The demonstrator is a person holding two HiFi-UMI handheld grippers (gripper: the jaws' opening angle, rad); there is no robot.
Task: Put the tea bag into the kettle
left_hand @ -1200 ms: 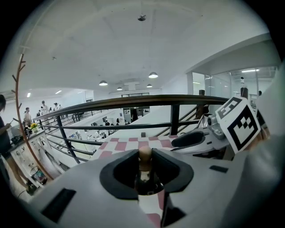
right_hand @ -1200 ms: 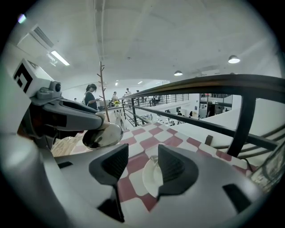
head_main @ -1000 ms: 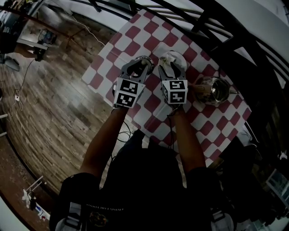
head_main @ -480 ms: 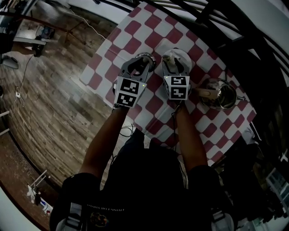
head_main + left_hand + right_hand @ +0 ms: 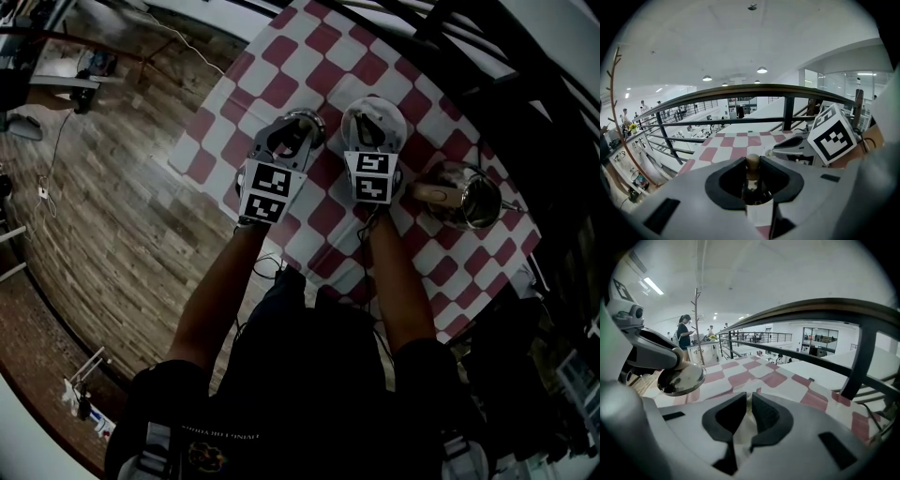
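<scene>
Tea bag (image 5: 744,427): pale thin paper, sitting between the right gripper (image 5: 750,398) jaws, which are closing on it low over the checked table (image 5: 281,56). I'd expect it to be very light, limp and easy to tear. Pinch the flat paper squarely with modest force; it'll likely dangle and swing. Left gripper (image 5: 752,161) is clamped on the wooden knob of the lid (image 5: 680,379), holding it up just beside. Kettle (image 5: 466,195) stands open to the right, apart from both.
</scene>
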